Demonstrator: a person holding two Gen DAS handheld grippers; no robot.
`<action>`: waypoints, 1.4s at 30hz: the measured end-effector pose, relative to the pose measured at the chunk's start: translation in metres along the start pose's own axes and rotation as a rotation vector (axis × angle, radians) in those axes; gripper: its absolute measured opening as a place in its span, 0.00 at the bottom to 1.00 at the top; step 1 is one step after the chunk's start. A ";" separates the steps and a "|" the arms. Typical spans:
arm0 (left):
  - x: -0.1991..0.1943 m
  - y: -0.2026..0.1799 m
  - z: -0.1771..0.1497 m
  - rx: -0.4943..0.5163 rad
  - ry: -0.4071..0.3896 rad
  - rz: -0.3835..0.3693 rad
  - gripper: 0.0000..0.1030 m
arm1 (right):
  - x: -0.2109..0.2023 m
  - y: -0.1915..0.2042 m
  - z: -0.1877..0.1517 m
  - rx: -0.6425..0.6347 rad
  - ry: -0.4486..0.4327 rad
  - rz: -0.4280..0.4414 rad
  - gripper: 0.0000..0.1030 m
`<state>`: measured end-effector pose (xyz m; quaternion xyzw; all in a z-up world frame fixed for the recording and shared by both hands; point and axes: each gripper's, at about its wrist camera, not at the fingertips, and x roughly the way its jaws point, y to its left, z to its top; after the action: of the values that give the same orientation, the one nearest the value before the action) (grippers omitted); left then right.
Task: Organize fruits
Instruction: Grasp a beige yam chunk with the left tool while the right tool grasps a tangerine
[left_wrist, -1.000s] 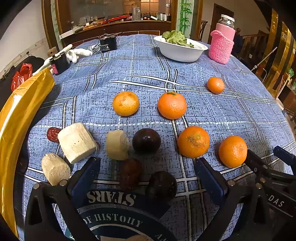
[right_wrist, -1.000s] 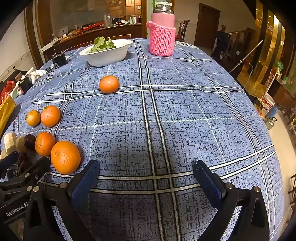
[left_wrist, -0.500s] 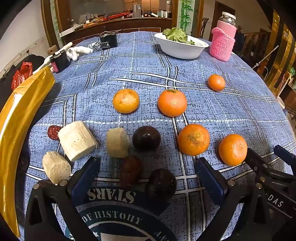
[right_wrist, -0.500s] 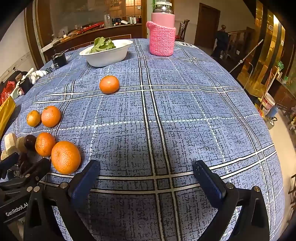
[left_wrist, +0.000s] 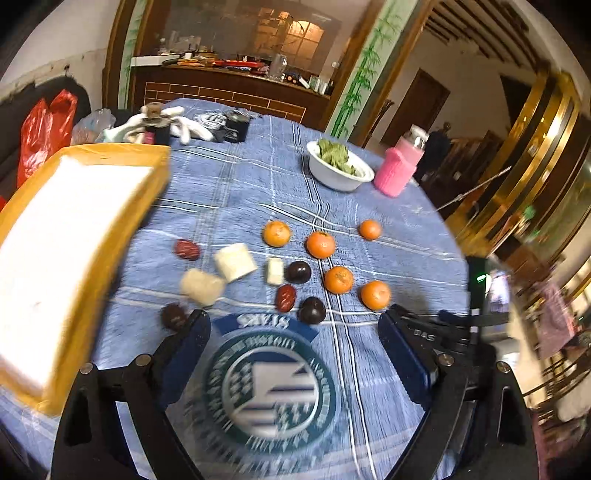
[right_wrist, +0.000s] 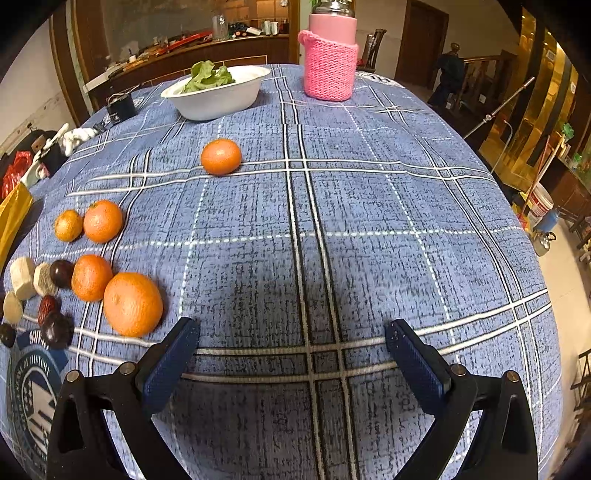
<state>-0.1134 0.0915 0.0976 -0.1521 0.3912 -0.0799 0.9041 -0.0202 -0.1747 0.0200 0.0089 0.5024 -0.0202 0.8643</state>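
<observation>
Several oranges lie on the blue checked tablecloth; the nearest orange sits just left of my right gripper, and a lone orange lies farther back. In the left wrist view the oranges sit beside dark plums, red dates and pale cut chunks. My left gripper is open and empty, raised high above the printed emblem, back from the fruit. My right gripper is open and empty, low over bare cloth.
A yellow-rimmed white tray lies at the left. A white bowl of greens and a pink knitted bottle stand at the back. White gloves and small dark items lie at the far left. The table edge curves away on the right.
My left gripper has lifted and pulled back, so the fruit looks smaller and the tray top shows; that view is blurred. My right gripper has hardly moved.
</observation>
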 end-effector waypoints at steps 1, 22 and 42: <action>-0.014 0.005 0.001 0.001 -0.021 -0.001 0.89 | -0.002 0.001 -0.003 -0.005 0.001 -0.001 1.00; -0.133 0.057 0.035 0.053 -0.326 0.068 0.97 | -0.168 0.027 -0.013 -0.034 -0.450 0.217 0.88; 0.072 0.026 0.038 0.300 0.084 0.110 0.45 | -0.008 0.039 -0.004 -0.035 -0.149 0.311 0.63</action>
<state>-0.0359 0.1055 0.0647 0.0096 0.4200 -0.0942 0.9026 -0.0258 -0.1357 0.0247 0.0700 0.4299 0.1218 0.8919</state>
